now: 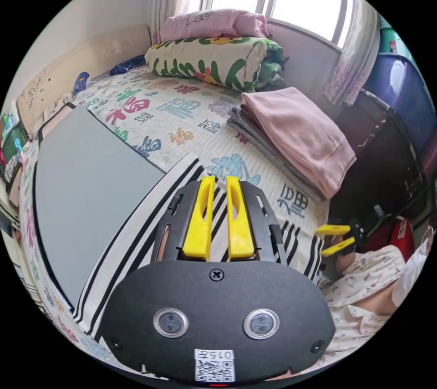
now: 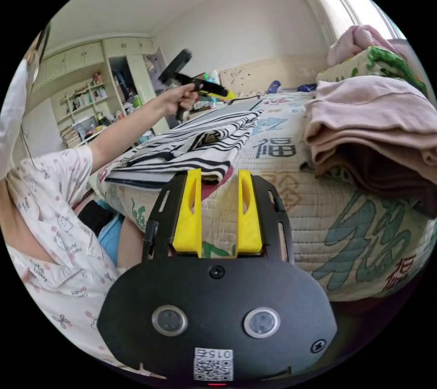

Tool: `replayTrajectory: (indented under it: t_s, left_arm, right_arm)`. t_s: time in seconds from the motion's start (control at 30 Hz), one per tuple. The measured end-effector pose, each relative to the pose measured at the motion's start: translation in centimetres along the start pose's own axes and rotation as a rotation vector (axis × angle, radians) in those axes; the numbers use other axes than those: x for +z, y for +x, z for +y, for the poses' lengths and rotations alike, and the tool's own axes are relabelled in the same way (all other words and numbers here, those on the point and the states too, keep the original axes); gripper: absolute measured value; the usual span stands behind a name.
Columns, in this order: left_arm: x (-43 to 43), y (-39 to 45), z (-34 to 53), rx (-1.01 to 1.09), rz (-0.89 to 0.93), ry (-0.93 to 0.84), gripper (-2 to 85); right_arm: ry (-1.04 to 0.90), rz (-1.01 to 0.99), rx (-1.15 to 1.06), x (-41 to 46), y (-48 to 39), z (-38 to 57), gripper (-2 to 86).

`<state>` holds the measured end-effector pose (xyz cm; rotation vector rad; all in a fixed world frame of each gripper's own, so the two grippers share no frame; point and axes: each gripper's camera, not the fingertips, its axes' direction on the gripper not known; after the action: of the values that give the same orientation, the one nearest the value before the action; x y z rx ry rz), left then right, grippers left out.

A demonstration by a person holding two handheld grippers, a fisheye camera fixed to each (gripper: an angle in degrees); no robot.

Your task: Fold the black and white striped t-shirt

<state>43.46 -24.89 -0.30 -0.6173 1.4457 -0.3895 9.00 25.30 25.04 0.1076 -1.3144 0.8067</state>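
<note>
The black and white striped t-shirt (image 1: 132, 238) lies on the bed, partly over a grey board (image 1: 91, 188); in the right gripper view the t-shirt (image 2: 195, 143) looks loosely folded, with layers heaped at the bed's edge. My left gripper (image 1: 220, 178) hovers above the shirt, its yellow jaws nearly together with nothing between them. A hand holds that left gripper (image 2: 225, 94) up in the air over the board. My right gripper (image 2: 220, 175) is open at the bed's edge, just below the shirt's near hem. The right gripper (image 1: 334, 239) sits off the mattress corner.
A stack of folded pink and grey clothes (image 1: 296, 138) lies on the patterned bedspread (image 1: 182, 120) beside the shirt. A rolled quilt (image 1: 214, 61) and a pink pillow sit under the window. A dark cabinet (image 1: 387, 143) stands beside the bed. The person's arm (image 2: 132, 125) reaches over the shirt.
</note>
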Motion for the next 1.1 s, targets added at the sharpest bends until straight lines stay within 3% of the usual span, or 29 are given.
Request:
replayTrajectory:
  t_s: [0.3, 0.5, 0.8, 1.1]
  left_arm:
    - [16.3, 4.7, -9.0, 0.037, -0.328, -0.210, 8.3]
    - [22.4, 5.8, -10.6, 0.068, -0.418, -0.307, 7.2]
    - [20.8, 9.7, -13.8, 0.090, -0.470, -0.266, 1.1]
    - [8.9, 14.9, -18.9, 0.071, -0.397, 0.016, 0.6]
  right_arm:
    - [0.000, 0.059, -0.115, -0.7, -0.6, 0.5, 9.2]
    - [0.033, 0.132, -0.119, -0.3, -0.4, 1.4, 5.5]
    - [0.111, 0.146, -0.055, -1.8, 3.2, 3.3, 0.5]
    - [0.303, 0.387, 0.018, -9.1, 6.1, 5.0, 0.2]
